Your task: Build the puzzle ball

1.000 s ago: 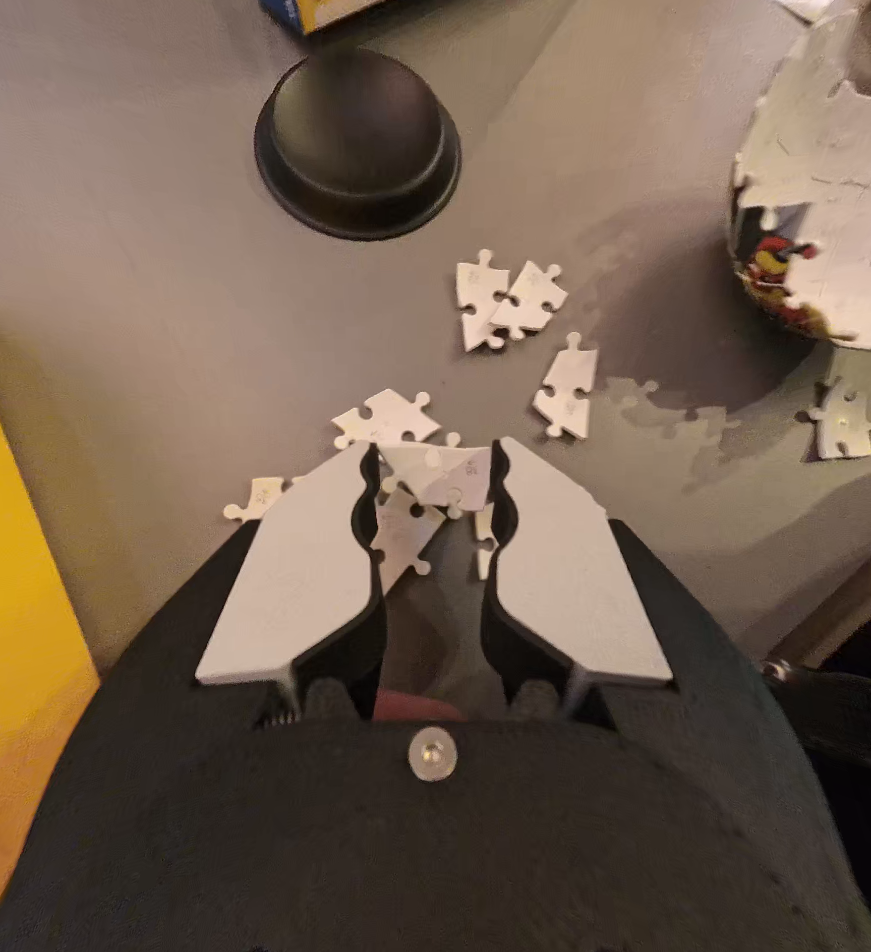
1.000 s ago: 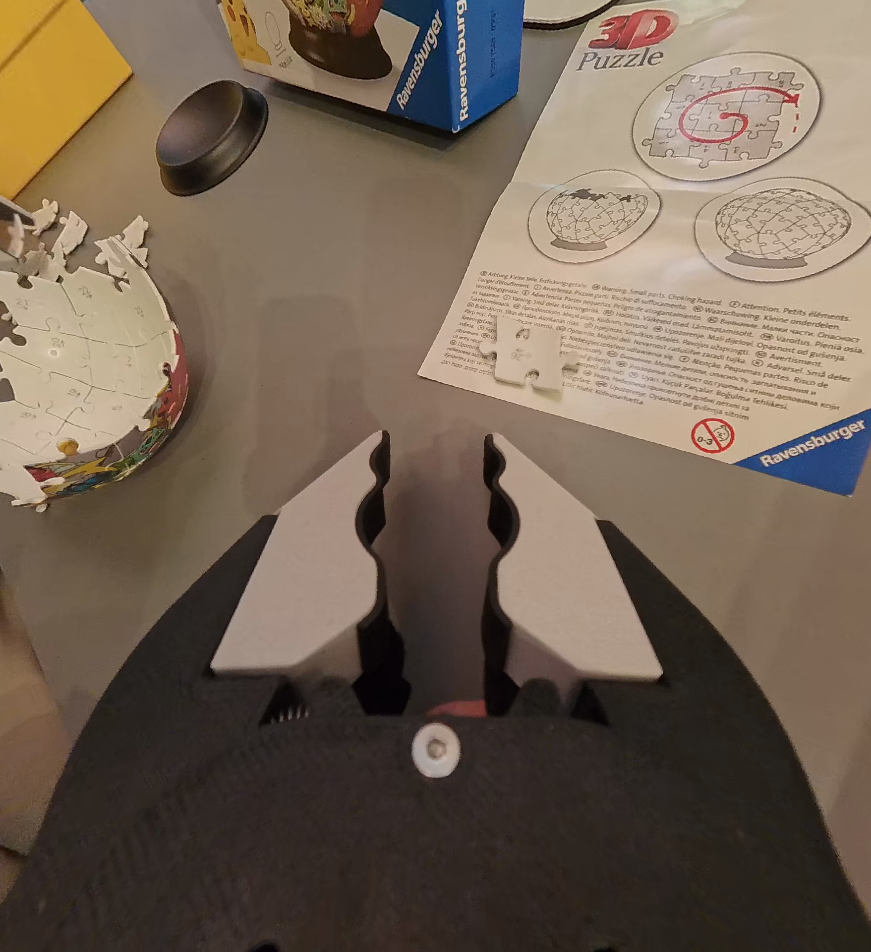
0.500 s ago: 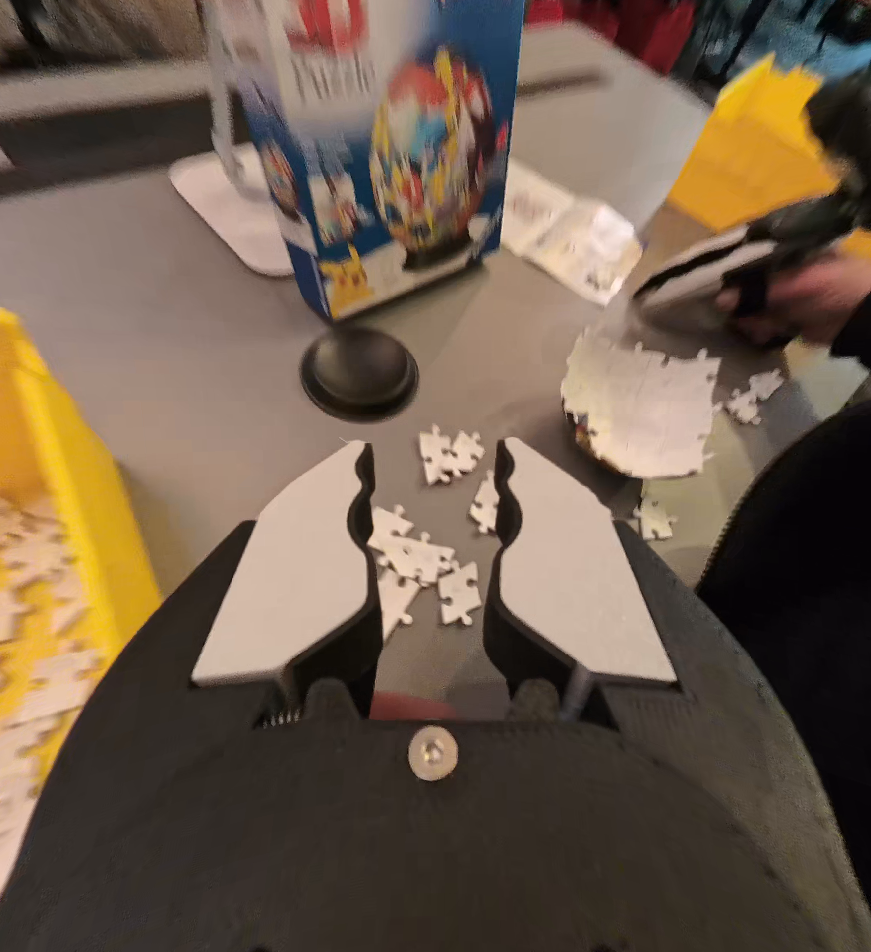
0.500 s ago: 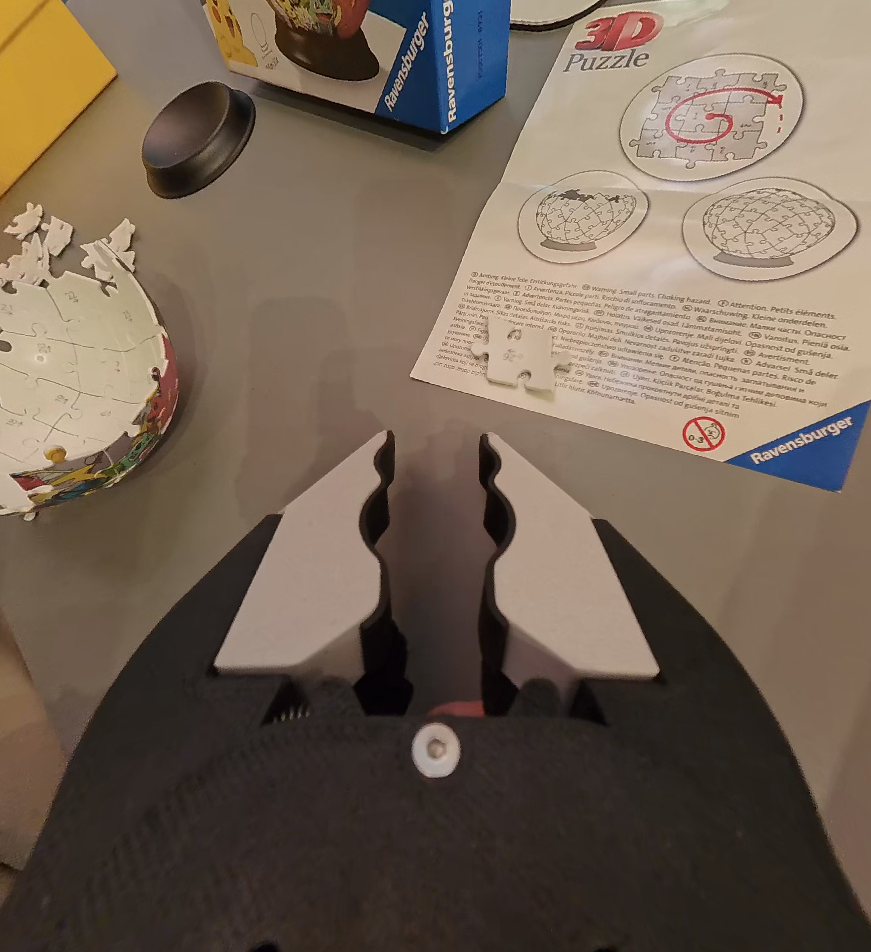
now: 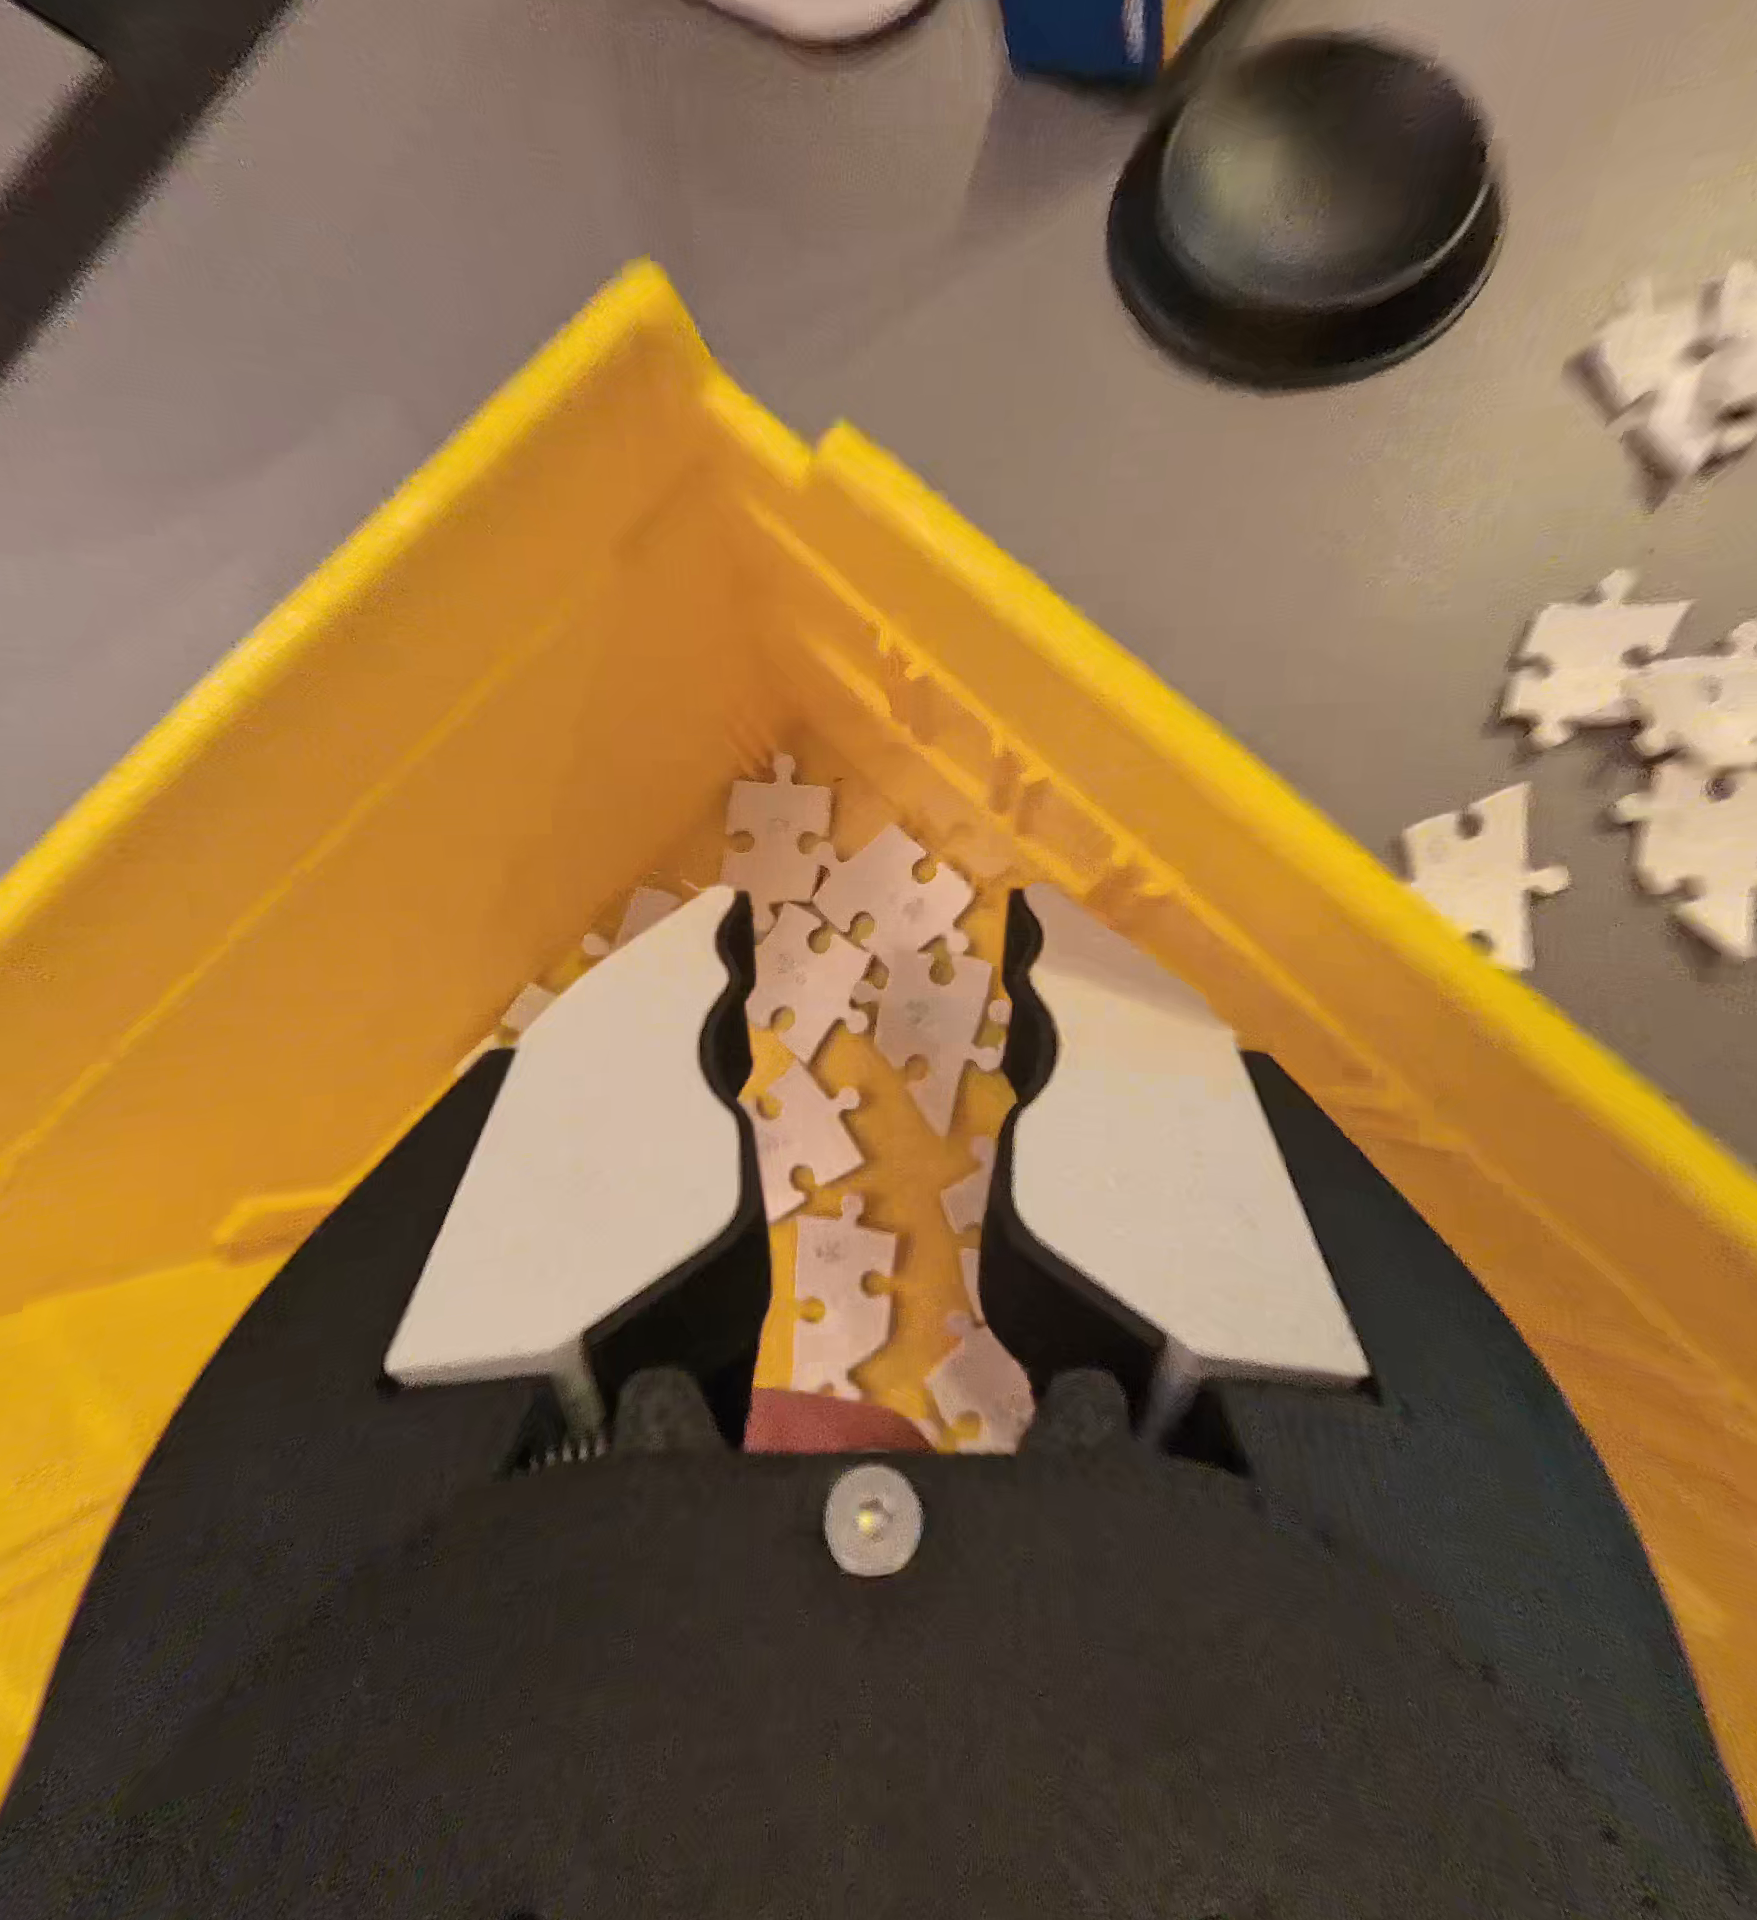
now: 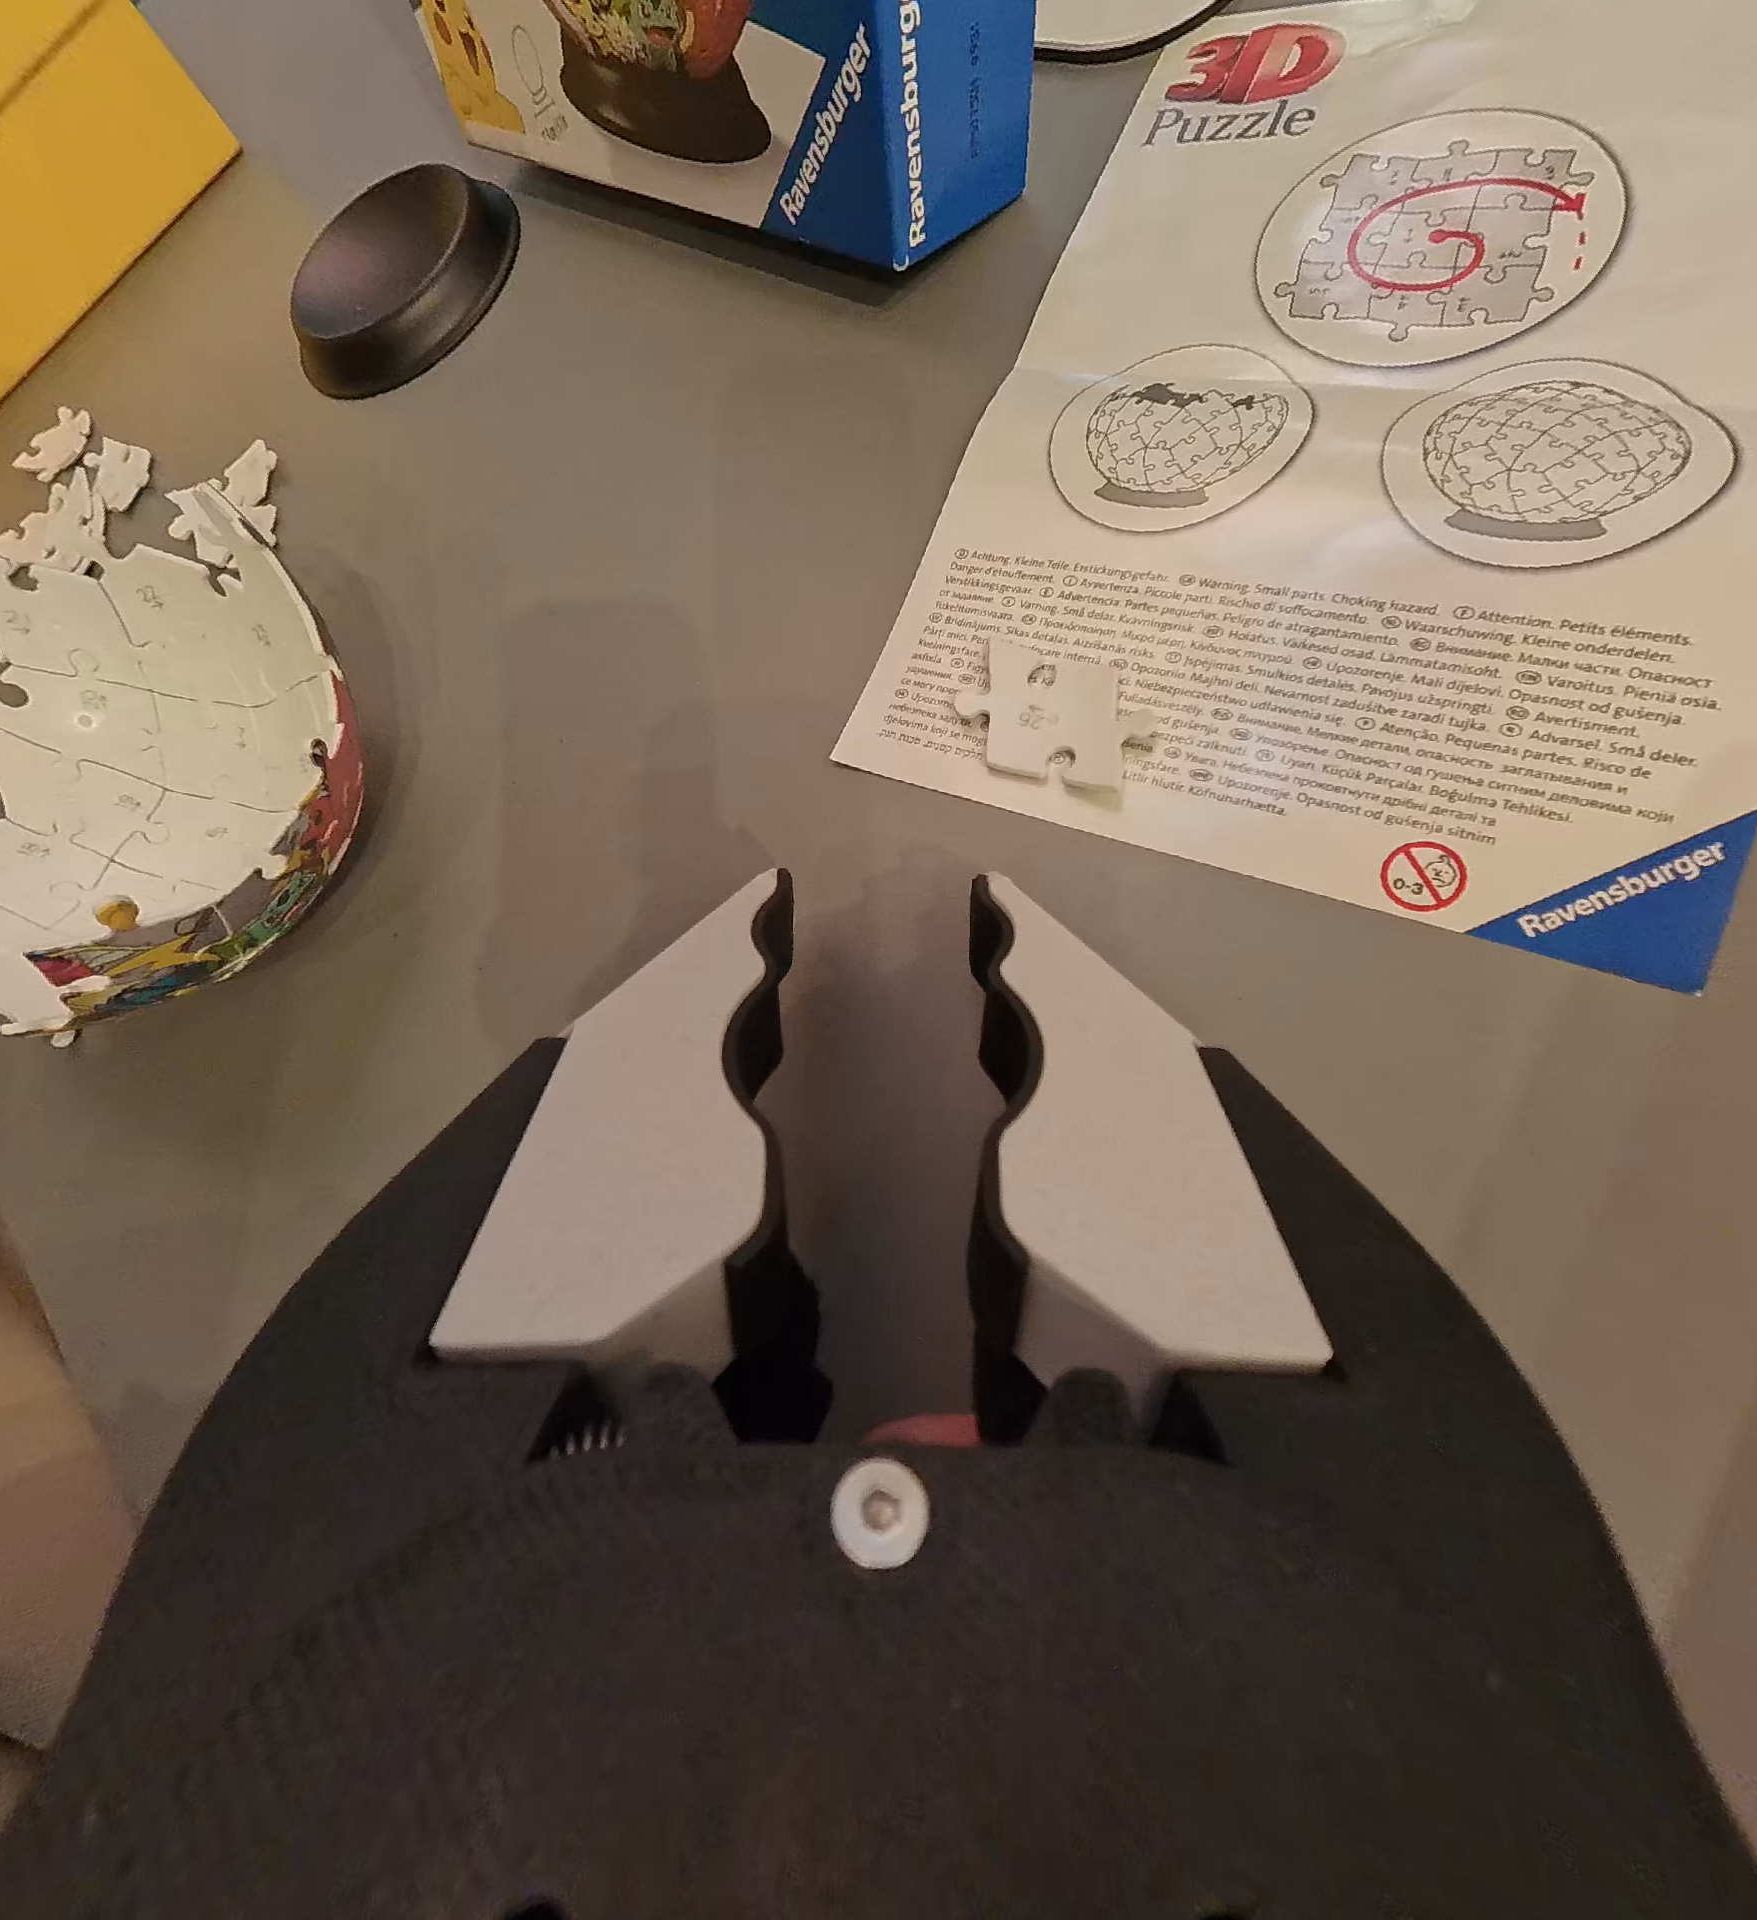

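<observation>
Low in the left wrist view, the left gripper (image 5: 876, 914) hangs with jaws apart and empty over a glossy yellow plastic bin (image 5: 417, 727) corner holding flat bin pieces (image 5: 853, 997); loose pieces (image 5: 1674, 717) lie at right, a round black stand (image 5: 1305, 203) at upper right.

Right wrist view: the right gripper (image 6: 879, 894), likewise spread and empty, hovers over grey table (image 6: 645, 623). The curved, half-built puzzle ball (image 6: 126, 758) sits at left; one white piece (image 6: 1045, 727) rests on the paper leaflet (image 6: 1373, 499).

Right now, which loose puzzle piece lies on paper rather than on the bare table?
The single white piece on the instruction sheet, just ahead of the right gripper's open fingers.
</observation>
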